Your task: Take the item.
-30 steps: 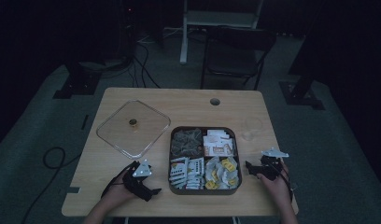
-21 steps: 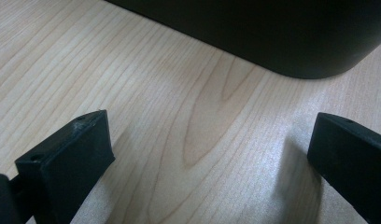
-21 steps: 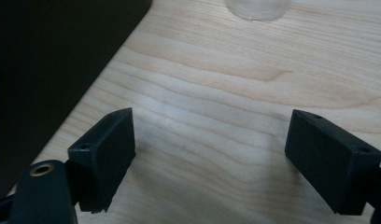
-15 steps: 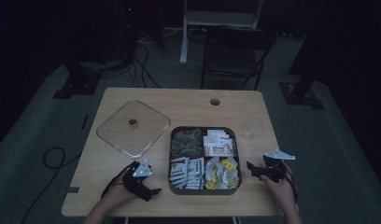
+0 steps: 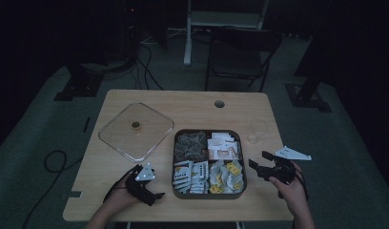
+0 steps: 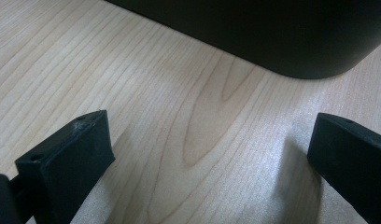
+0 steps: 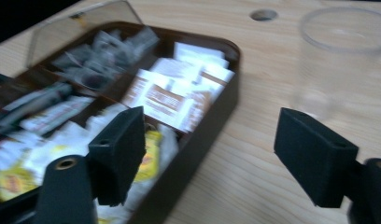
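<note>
Right gripper [image 5: 259,164] has lifted, jaws just narrowing, nothing between — left gripper [image 5: 152,191] spread, idle. Nearest: yellow paper tea sachets [image 7: 149,151] at nine o'clock in the brown compartment tray [image 7: 212,121] — light, crinkly; pinch an edge.

trays [image 5: 209,194]: one, sitting with four compartments
lids [image 5: 136,131]: one lying
cups [image 5: 258,132]: one standing
grippers: two, left [image 5: 152,190], right [image 5: 260,165]

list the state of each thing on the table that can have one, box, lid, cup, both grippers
compartment box: open, lid off, four sections filled with packets
clear lid: lying flat on the table left of the box, knob up
clear cup: upright, looks empty, right of the box
left gripper: open, nothing between the jaws, low over the table
right gripper: open, jaws have just been closing a little, nothing between them, pointed at the box
</note>
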The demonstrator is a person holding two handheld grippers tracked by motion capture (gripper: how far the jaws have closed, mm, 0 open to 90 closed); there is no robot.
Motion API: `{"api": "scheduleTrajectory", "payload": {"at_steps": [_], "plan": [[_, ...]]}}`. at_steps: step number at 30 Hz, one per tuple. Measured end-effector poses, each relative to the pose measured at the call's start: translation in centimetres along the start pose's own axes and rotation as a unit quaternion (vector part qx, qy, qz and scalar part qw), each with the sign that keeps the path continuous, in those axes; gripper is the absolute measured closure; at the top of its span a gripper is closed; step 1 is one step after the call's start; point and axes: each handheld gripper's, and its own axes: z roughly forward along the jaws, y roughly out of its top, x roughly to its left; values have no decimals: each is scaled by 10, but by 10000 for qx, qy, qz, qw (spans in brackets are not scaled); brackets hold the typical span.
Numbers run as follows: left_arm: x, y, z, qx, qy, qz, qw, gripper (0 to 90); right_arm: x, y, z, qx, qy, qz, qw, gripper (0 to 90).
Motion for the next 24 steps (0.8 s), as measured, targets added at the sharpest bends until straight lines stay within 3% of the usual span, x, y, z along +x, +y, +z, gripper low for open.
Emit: {"api": "scheduleTrajectory", "payload": {"at_steps": [13,24], "plan": [[0,0,0,1,2,3,10000,5,40,10,12,89,634,-573,9963,252],[0,0,0,2,6,-4,10000,5,64,1,37,381,993,-717,9917,412]]}}
